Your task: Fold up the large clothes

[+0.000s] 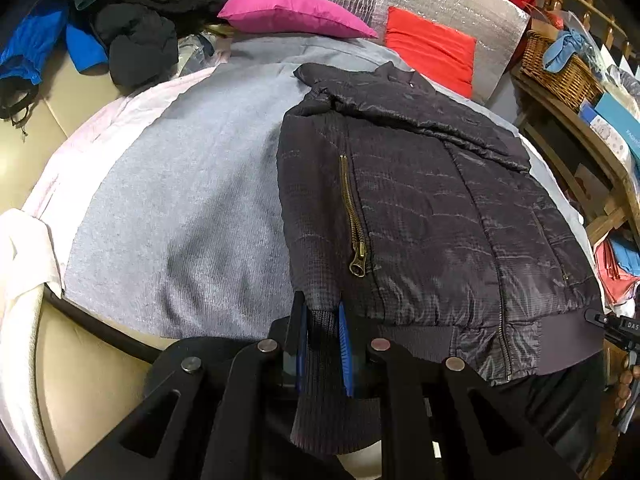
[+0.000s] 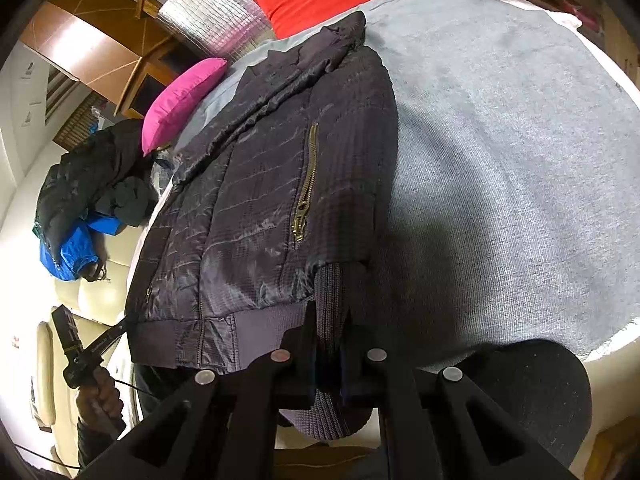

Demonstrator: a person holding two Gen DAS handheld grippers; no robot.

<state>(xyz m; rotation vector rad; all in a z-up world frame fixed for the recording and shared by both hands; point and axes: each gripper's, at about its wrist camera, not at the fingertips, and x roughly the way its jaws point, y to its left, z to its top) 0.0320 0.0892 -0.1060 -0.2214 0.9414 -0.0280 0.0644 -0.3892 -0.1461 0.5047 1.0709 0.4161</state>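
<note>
While your left claw (image 1: pixel 323 334) pinches the ribbed cuff (image 1: pixel 320 360) at the near edge, the dark jacket (image 1: pixel 420 208) lies flat on the grey blanket (image 1: pixel 180 200). In the right view, your right claw (image 2: pixel 330 334) clamps another ribbed cuff there.

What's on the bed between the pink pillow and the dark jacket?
Only bare grey blanket lies between the pink pillow and the jacket. The left wrist view shows it best.

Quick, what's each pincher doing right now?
Left gripper: shut on the jacket cuff.
Right gripper: shut on the jacket's other cuff.
</note>
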